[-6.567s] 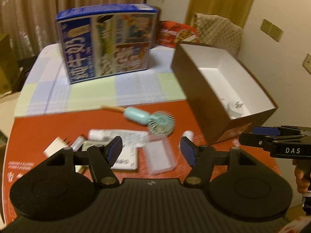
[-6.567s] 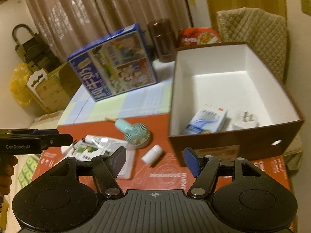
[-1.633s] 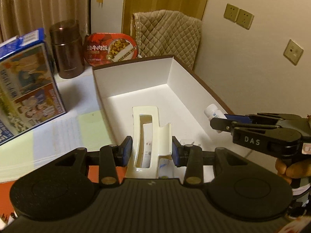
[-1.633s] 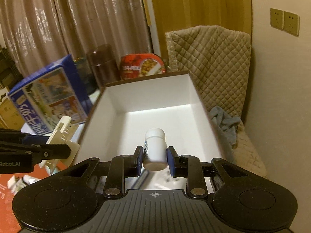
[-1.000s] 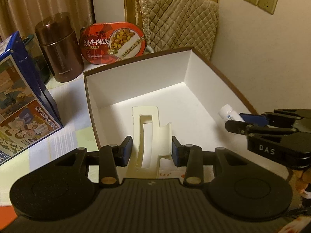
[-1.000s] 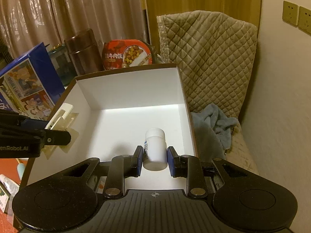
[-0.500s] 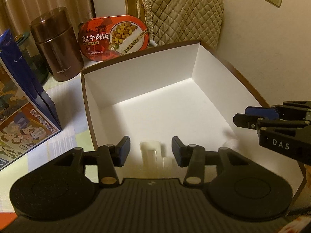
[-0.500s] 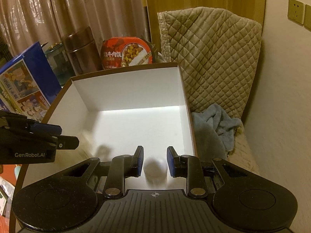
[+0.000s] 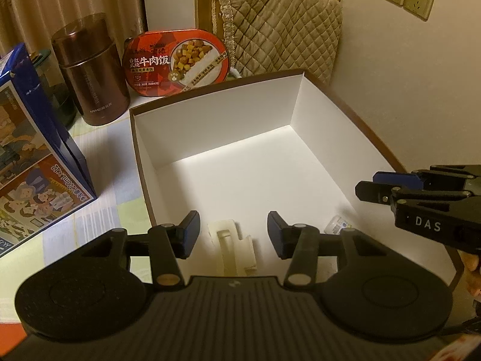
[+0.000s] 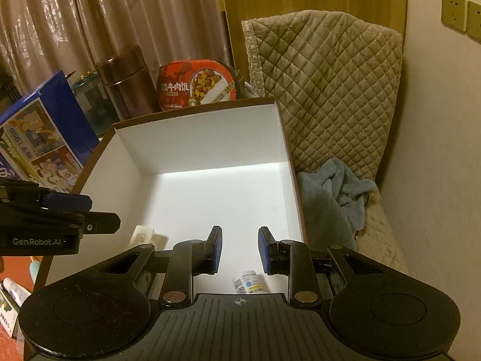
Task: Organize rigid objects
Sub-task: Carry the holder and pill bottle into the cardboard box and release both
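left wrist view: left gripper (image 9: 233, 230) spread, jaws just been opening, nothing pinched; cream plastic clip (image 9: 233, 245) lies loose on floor of white box (image 9: 216, 114), near front wall. pill bottle (image 9: 338, 223) on its side toward box's front right corner.

right wrist view: right gripper (image 10: 239, 248) shows gap between pads, nothing between them; bottle (image 10: 249, 282) lies on box (image 10: 195, 138) floor just below.

step: drop-off done, judging by loose items. next: lift both clear of box rim, fetch remaining items outside box's left wall.
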`<state>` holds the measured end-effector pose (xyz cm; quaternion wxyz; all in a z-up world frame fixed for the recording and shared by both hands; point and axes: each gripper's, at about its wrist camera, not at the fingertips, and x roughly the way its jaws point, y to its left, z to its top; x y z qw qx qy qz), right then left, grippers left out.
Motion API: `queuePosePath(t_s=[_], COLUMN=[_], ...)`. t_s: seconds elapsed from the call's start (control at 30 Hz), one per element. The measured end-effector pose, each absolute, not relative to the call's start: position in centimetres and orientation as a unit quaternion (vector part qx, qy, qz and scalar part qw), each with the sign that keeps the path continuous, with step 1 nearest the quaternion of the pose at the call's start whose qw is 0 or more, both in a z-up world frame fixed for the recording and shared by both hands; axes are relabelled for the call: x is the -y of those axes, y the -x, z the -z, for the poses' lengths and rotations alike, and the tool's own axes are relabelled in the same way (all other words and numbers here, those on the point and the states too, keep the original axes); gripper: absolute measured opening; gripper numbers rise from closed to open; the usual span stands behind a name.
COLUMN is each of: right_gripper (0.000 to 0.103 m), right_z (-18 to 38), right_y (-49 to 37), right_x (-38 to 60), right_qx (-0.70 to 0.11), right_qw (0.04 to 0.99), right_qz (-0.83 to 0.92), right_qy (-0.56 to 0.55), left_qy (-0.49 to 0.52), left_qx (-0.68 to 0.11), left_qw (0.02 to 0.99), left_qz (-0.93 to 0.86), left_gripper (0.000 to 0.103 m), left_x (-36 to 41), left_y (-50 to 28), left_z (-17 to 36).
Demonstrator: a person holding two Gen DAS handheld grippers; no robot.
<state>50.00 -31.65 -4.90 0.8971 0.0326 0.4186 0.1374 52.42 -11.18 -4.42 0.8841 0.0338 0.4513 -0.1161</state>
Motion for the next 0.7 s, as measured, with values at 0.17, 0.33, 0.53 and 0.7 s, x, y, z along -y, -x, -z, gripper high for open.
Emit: queuePosePath(t_s=[0.17, 0.33, 0.53, 0.7], right_gripper=[0.023, 0.024, 0.036, 0.056], right_z=[4.3, 3.3, 1.9, 0.6], right_y=[-49.1, -47.8, -45.2, -42.6], right_x=[31.7, 31.9, 31.8, 31.6], right_qx=[-0.416, -0.414, -0.403, -0.383], right_qw=[0.898, 0.898, 0.901, 0.911], right_qz=[-0.138, -0.141, -0.145, -0.141], right_qy=[-0.039, -0.053, -0.061, -0.067], left_qy=[-0.026, -0.014, -0.007, -0.013], left_qx=[-0.444, -0.431, -0.416, -0.403], left_qw=[0.887, 0.894, 0.900, 0.906], left_qz=[0.120, 0.123, 0.128, 0.128], left_gripper=[0.048, 0.054, 0.056, 0.059], left_x=[10.9, 10.3, 9.2, 8.2], left_y=[-51.5, -49.7, -46.9, -44.0], left_z=[3.6, 2.3, 0.6, -0.6])
